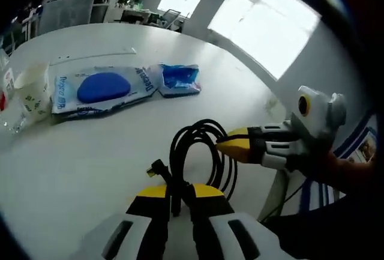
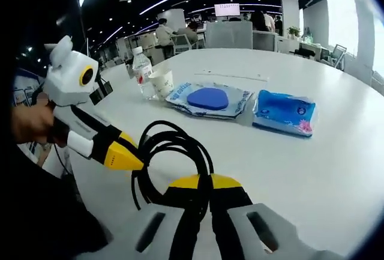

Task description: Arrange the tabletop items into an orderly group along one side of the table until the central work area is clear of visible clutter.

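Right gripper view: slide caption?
Both tongs grip a coiled black cable on the white table; wipes packs, cup, bottle behind.

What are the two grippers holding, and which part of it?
Both hold the coiled black cable. The left gripper pinches the coil near its plug end; the right gripper pinches the loops on the other side.

Coiled black cable (image 1: 198,152) stands looped near wipes pack (image 1: 102,89) and blue pouch (image 1: 179,78).

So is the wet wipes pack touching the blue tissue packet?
Cannot tell. In the right gripper view the wet wipes pack and blue tissue packet seem narrowly apart; in the left gripper view their edges meet or overlap.
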Available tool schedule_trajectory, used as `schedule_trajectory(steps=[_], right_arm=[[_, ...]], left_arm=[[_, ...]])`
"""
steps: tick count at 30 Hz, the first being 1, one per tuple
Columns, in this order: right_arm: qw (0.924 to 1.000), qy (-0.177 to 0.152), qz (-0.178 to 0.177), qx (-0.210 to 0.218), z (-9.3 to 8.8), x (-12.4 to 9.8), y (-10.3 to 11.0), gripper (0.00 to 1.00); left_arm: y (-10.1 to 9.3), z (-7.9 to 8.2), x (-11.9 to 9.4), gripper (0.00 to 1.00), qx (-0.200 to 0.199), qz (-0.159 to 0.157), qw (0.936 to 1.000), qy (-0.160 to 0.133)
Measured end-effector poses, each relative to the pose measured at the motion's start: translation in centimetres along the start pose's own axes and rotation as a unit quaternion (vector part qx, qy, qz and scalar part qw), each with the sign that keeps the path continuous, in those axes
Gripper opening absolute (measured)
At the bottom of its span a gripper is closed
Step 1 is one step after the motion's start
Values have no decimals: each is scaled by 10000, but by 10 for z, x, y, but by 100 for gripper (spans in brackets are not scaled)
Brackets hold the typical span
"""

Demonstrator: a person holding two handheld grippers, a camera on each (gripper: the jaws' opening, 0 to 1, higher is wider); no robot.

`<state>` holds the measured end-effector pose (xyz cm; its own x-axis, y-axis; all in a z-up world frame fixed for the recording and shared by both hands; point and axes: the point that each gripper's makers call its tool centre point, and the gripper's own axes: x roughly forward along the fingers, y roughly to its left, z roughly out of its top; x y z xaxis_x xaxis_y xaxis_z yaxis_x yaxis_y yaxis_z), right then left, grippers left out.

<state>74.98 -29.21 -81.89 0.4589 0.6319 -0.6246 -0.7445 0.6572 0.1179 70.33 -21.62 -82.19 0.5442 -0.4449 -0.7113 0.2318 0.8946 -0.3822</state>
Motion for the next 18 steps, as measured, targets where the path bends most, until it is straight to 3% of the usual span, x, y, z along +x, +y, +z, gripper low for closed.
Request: schedule_trajectory(steps=[18], right_arm=[[9994, -213, -263, -74, 29, 5, -43, 0]], left_arm=[[-1, 43, 21, 10, 293, 19, 9995, -130]])
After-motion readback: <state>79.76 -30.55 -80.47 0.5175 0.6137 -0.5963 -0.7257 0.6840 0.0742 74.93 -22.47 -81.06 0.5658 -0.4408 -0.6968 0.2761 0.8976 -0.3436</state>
